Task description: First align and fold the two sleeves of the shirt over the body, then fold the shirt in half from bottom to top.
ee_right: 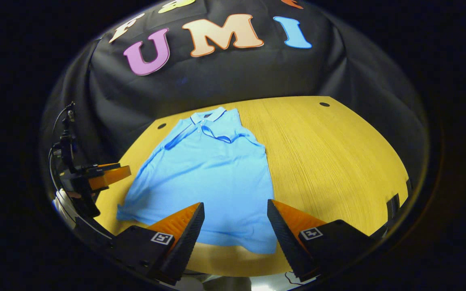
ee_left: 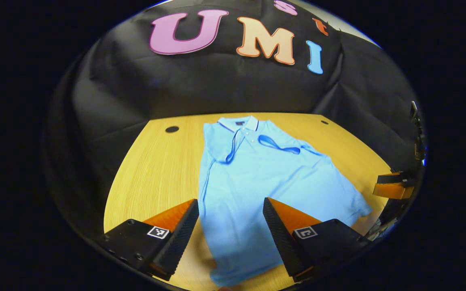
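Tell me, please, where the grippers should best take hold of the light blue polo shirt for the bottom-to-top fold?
Probably the light blue polo shirt at its two hem corners, coming from the near table edge. The sleeves already lie over the body and the hem lies flat nearest both open grippers, left gripper and right gripper.

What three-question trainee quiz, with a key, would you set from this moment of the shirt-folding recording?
1. True or false: both sleeves already lie folded over the body of the shirt.
2. Which end of the shirt lies nearest the grippers? A collar, B bottom hem, C a sleeve.
3. How do the jaws of the left gripper and the right gripper stand?

Key
1. True: both dark-trimmed sleeve cuffs rest on the chest near the collar.
2. B.
3. Both stand open above the hem on the wooden table, gripping nothing.
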Available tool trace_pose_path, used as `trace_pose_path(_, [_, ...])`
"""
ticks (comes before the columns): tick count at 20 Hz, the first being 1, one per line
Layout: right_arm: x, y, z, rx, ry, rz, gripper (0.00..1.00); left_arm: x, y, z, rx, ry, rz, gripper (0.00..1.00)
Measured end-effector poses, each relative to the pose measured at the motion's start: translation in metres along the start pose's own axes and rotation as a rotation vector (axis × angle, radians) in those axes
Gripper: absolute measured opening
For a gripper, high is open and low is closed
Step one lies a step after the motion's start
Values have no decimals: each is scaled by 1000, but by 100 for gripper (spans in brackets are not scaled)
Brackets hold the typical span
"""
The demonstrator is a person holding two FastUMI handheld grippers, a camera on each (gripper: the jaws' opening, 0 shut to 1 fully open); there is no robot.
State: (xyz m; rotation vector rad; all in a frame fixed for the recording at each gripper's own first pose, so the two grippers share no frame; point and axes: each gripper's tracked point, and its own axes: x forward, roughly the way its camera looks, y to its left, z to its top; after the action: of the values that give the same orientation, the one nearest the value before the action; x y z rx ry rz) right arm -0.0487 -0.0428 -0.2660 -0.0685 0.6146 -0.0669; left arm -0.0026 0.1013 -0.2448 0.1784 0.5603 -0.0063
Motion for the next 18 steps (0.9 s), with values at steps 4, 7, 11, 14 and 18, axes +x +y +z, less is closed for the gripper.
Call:
trace_pose_path(4, [7,-12,-35,-25,58,39,98,-28,-5,-46,-29,29,64,96])
trace_pose_path(7, [14,-16,-47,-34,67,56,98,-33,-9,-71,-49,42,93,96])
trace_pose_path(11, [24,-7,-58,-33,73,88,98,-32,-9,-92,-84,62,123,96])
trace_pose_path(14, [27,-1,-62,-63,53,98,98,-30,-9,-97,-90,50,141,96])
trace_pose_path(18, [30,2,-62,-122,5,84,98,-24,-18,-94,-62,19,145,96])
